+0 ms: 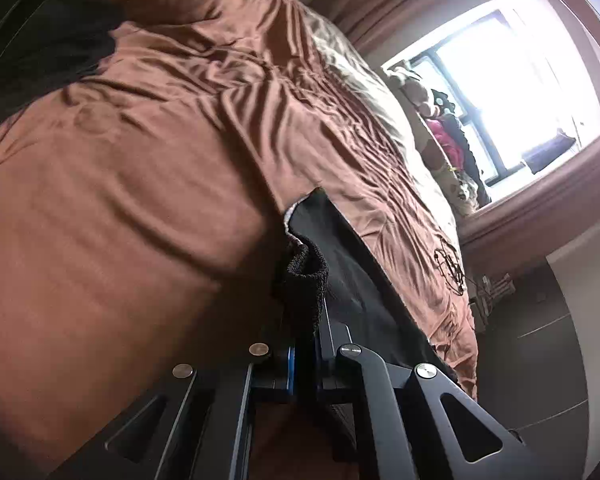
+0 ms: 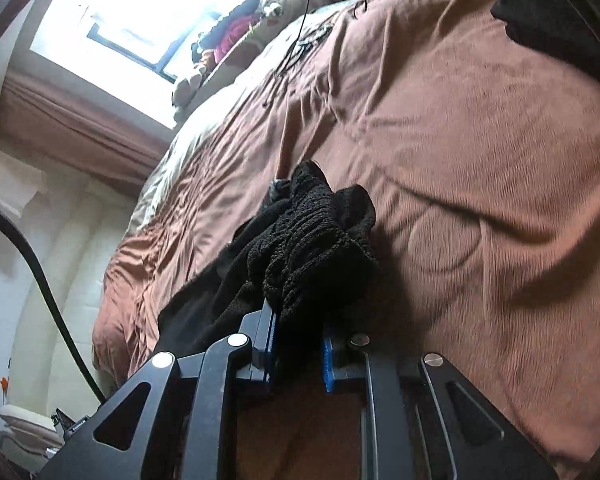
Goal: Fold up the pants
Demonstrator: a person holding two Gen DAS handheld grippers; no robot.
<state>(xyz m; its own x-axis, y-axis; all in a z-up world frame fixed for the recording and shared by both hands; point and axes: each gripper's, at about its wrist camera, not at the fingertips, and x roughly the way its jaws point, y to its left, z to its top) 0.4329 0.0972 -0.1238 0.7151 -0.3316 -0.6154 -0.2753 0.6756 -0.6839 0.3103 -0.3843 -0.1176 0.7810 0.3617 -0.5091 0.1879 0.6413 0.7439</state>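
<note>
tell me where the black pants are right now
The black pants are pinched in both grippers above the brown bedspread: the right gripper holds a bunched ribbed edge, the left gripper another edge, the cloth hanging toward the bed's window-side edge.

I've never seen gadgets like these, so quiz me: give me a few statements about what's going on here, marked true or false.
1. Both grippers clamp black pants. True: left gripper, right gripper.
2. The bedspread is blue. False: it is reddish brown.
3. Soft toys sit by the window. True.
4. The pants lie flat, untouched. False: they hang bunched from the grippers.
</note>
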